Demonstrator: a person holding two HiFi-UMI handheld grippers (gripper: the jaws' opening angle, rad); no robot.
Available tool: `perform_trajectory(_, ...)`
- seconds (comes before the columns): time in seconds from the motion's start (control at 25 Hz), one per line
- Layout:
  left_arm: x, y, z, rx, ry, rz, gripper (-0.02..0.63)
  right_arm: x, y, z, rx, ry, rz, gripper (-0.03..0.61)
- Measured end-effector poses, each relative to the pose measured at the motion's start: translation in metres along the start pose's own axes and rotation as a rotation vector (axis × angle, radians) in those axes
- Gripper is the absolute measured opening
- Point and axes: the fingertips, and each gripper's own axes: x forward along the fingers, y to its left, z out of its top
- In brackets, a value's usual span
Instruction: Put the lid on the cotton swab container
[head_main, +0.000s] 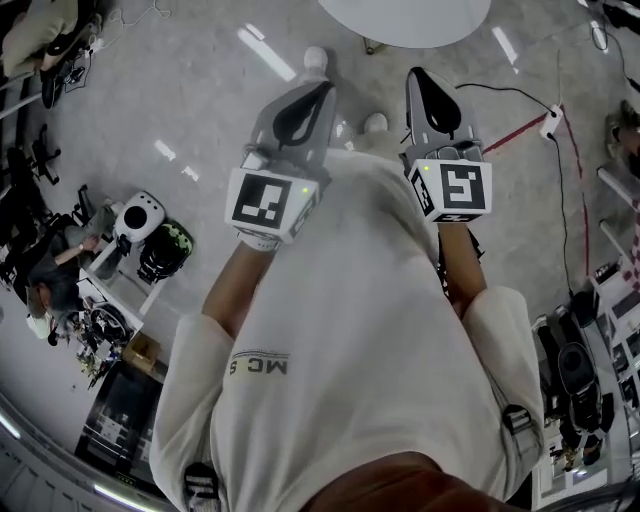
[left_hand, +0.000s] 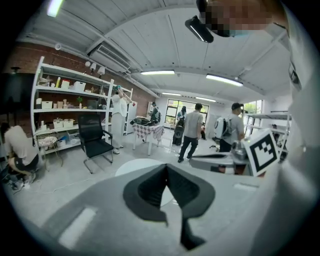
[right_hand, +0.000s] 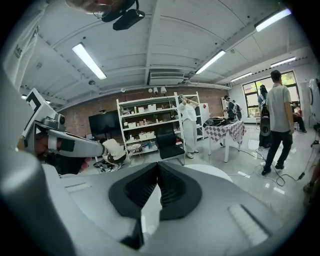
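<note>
No cotton swab container or lid shows in any view. Both grippers are held up in front of the person's chest, side by side and pointing forward over the floor. In the head view my left gripper and my right gripper each carry a marker cube. In the left gripper view the left gripper has its dark jaws meeting at the tip with nothing between them. The right gripper in its own view is likewise shut and empty.
A round white table stands just ahead, also seen beyond the jaws as the round table. A black office chair, shelving, a checkered table and several standing people fill the room. Cables lie on the floor.
</note>
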Motion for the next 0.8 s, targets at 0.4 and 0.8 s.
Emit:
perform_trajectory(0.4, 0.101, 0.146, 0.072, 0.029, 0.001, -0.191, 0.002, 0.157, -0.02, 0.06, 0.011, 0.037, -0.166, -0.003)
perform_trajectory(0.8, 0.163, 0.223, 0.102, 0.014, 0.053, -0.315, 0.002, 0.248, -0.054, 0.095, 0.029, 0.068, -0.309, -0.003)
